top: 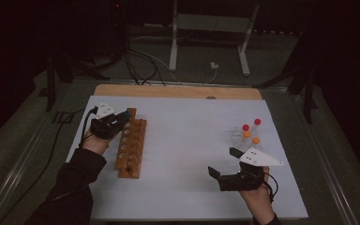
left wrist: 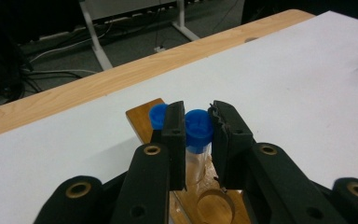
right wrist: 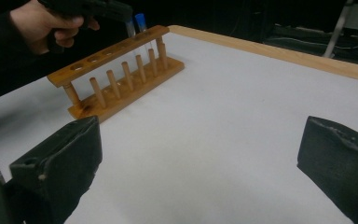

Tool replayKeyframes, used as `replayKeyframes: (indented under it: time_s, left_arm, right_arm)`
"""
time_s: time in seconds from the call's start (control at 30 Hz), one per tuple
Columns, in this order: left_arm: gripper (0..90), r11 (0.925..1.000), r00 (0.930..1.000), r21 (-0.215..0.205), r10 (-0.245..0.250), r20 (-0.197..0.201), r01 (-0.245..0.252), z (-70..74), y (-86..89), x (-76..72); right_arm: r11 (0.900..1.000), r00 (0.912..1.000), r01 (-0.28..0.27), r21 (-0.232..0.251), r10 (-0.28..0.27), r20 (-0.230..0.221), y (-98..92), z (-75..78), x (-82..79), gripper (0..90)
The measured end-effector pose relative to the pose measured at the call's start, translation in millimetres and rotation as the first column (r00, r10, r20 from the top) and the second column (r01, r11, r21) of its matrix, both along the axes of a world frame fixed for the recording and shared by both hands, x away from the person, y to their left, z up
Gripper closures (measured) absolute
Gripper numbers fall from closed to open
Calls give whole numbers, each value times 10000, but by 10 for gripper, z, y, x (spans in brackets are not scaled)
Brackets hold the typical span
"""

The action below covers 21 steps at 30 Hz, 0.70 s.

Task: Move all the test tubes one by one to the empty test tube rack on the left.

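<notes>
My left gripper [left wrist: 199,122] is shut on a clear test tube with a blue cap [left wrist: 198,129], held upright over the far end of the wooden tube rack [left wrist: 141,119]. A second blue-capped tube [left wrist: 156,115] stands just behind my left jaw. How deep the held tube sits in its hole is hidden by the jaws. In the high view the left gripper [top: 121,120] is at the rack's [top: 131,149] far end. My right gripper [top: 222,162] rests near the front right of the white mat, open and holding nothing, its jaws wide apart [right wrist: 200,154].
Several loose tubes with red and orange caps [top: 249,132] lie at the right of the white mat [top: 187,140]. The rack [right wrist: 121,70] has several vacant holes along its near part. A wooden table edge [top: 178,91] runs behind the mat.
</notes>
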<state>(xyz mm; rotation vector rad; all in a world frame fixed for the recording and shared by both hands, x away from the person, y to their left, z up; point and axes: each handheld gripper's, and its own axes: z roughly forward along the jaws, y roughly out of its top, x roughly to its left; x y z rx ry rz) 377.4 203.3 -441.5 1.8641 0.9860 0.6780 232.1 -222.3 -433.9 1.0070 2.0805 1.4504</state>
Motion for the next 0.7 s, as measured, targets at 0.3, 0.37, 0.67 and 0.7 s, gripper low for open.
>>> replayKeyframes:
  time_s: [0.3, 0.37, 0.67, 0.7]
  left_arm:
    - [773, 9998, 9997, 194, -28, -261, 33, -101, -4, 18]
    - [773, 9998, 9995, 208, -40, -305, 46, -98, -3, 17]
    - [723, 9988, 9979, 422, -238, -600, 263, -55, -22, 11]
    - [655, 9985, 9984, 479, -238, -514, 263, -47, -29, -6]
  right_arm:
    - [10000, 10000, 1, 71, -2, 13, -7, 5, -1, 0]
    - [10000, 10000, -24, 57, 24, 13, -6, 6, -3, 0]
    - [10000, 10000, -26, 76, 26, 65, -12, 23, -8, 0]
    - [10000, 10000, -17, 83, 16, 79, -16, 25, -11, 0]
